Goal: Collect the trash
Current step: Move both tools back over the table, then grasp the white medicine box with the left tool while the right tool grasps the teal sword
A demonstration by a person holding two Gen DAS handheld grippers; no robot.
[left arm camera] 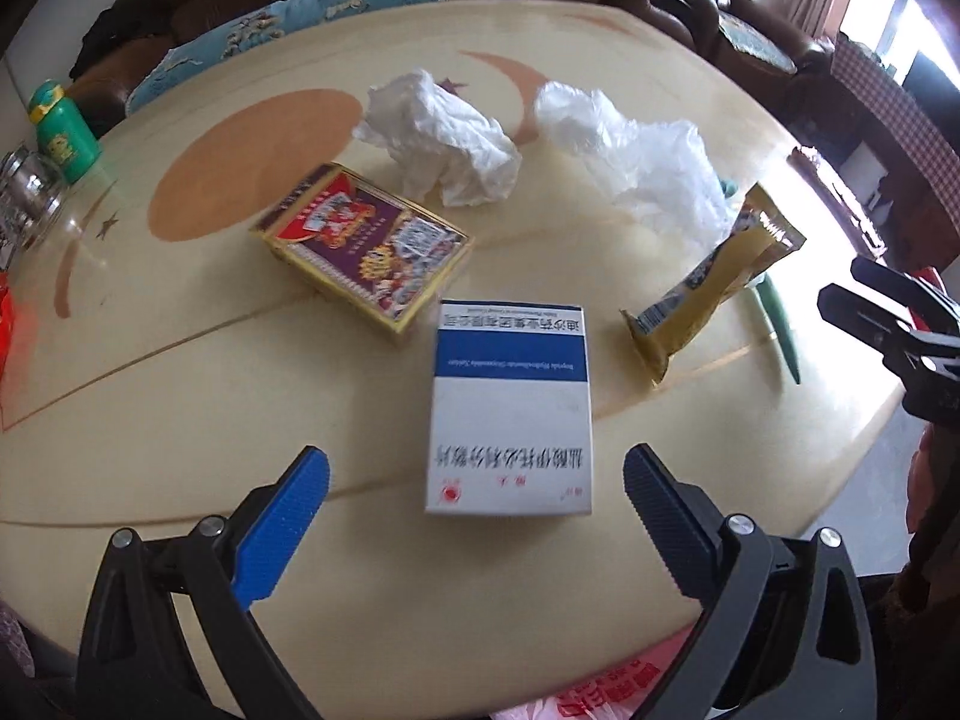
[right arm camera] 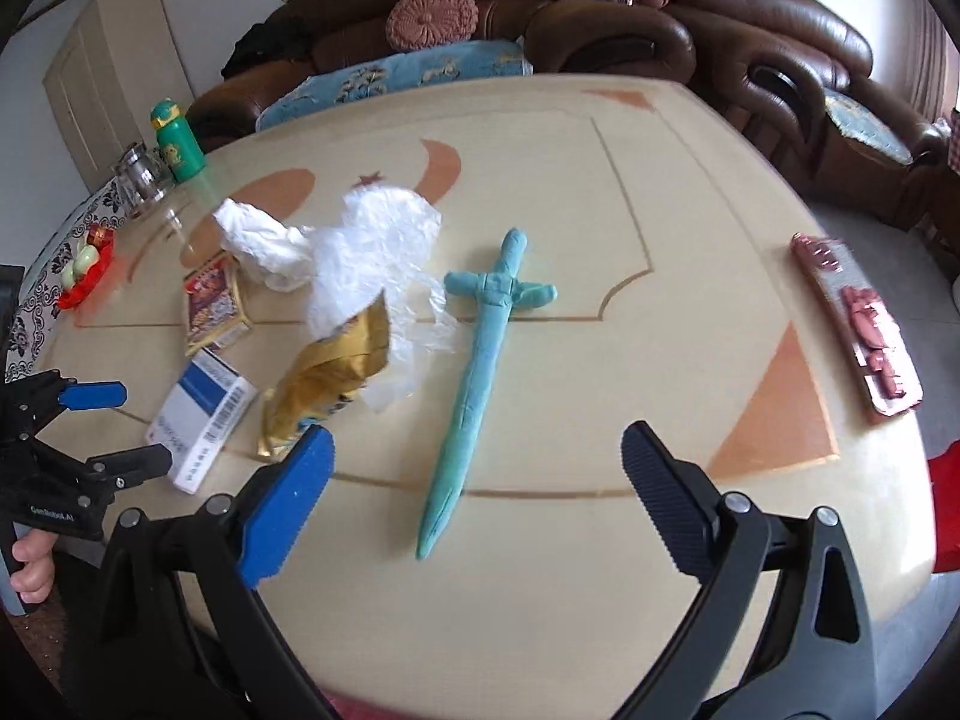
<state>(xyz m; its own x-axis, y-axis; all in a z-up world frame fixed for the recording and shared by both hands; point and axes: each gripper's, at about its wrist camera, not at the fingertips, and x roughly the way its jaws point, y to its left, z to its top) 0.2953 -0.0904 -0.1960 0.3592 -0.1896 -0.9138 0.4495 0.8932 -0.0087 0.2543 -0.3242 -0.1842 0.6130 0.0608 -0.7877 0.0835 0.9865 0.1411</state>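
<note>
Gaping wide and empty, left claw (left arm camera: pixel 477 474) straddles the medicine box (left arm camera: pixel 510 408); right claw (right arm camera: pixel 477 462) likewise open.

You are in a home living room: brown leather sofa (right arm camera: pixel 750 30), round crocheted cushions (right arm camera: pixel 432 15), cream patterned coffee table (right arm camera: pixel 690 252).

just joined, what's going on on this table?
A person holds a gripper in each hand over a table strewn with trash. The left gripper is open, lined up on the white-and-blue box, not yet gripping it. The right gripper is open above the teal toy sword, holding nothing. A crumpled tissue, plastic bag, gold wrapper and red-and-gold box lie uncollected.
</note>
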